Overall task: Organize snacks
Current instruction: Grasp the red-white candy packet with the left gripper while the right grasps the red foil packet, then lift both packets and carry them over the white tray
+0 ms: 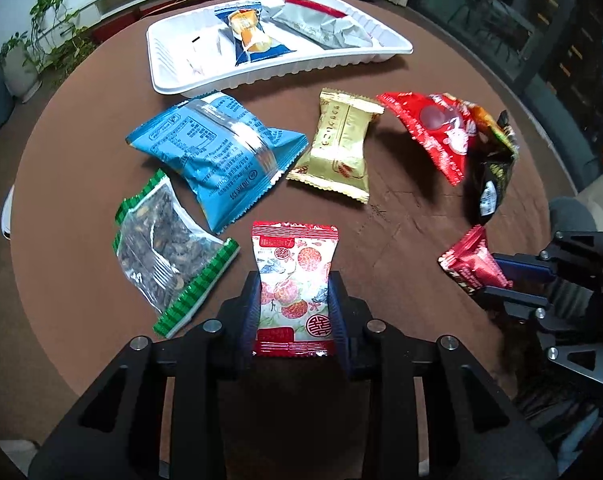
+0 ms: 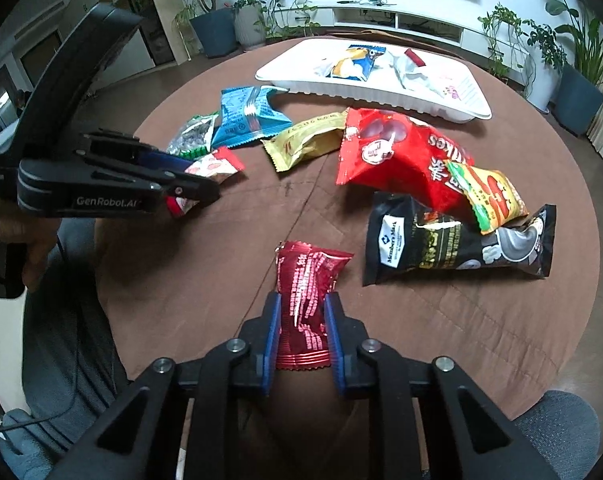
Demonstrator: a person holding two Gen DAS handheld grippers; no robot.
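My left gripper (image 1: 295, 284) is shut on a white-and-red flowered snack packet (image 1: 295, 280) near the table's front edge; it also shows in the right wrist view (image 2: 211, 168). My right gripper (image 2: 301, 300) is shut on a dark red foil packet (image 2: 307, 300), seen at the right in the left wrist view (image 1: 471, 266). A white tray (image 1: 173, 76) at the far side holds a blue-and-orange packet (image 1: 253, 36), a silver packet (image 1: 321, 26) and a white packet (image 1: 203, 50).
On the brown round table (image 1: 401, 216) lie a blue packet (image 1: 217, 152), a clear green-edged packet (image 1: 169, 256), a gold packet (image 1: 341, 144), a red bag (image 2: 397, 156), a small yellow-red packet (image 2: 489, 196) and a black bag (image 2: 441, 240). Potted plants stand beyond the table.
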